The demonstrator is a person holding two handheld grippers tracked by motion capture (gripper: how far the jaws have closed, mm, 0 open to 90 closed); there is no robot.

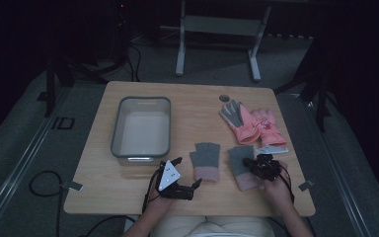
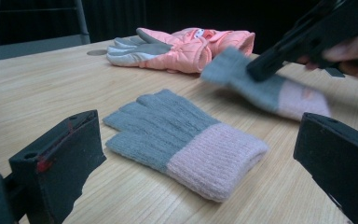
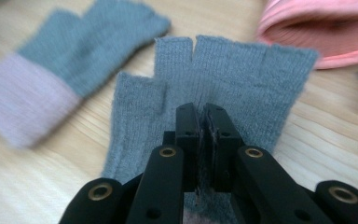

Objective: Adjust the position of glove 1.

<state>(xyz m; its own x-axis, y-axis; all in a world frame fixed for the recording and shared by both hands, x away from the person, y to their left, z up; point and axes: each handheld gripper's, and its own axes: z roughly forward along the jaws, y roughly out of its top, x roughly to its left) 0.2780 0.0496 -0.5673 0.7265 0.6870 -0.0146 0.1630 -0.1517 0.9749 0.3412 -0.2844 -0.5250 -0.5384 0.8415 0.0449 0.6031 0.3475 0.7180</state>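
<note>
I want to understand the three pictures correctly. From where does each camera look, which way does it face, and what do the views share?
High view: above the person's side, facing forward and down on the table; forearms and both grippers show.
Left gripper view: low on the left gripper, facing the flat grey-pink glove; its open jaws show.
Right gripper view: on the right gripper, jaws shut on the second grey-pink glove.
Shared: both knit gloves, the salmon gloves.
</note>
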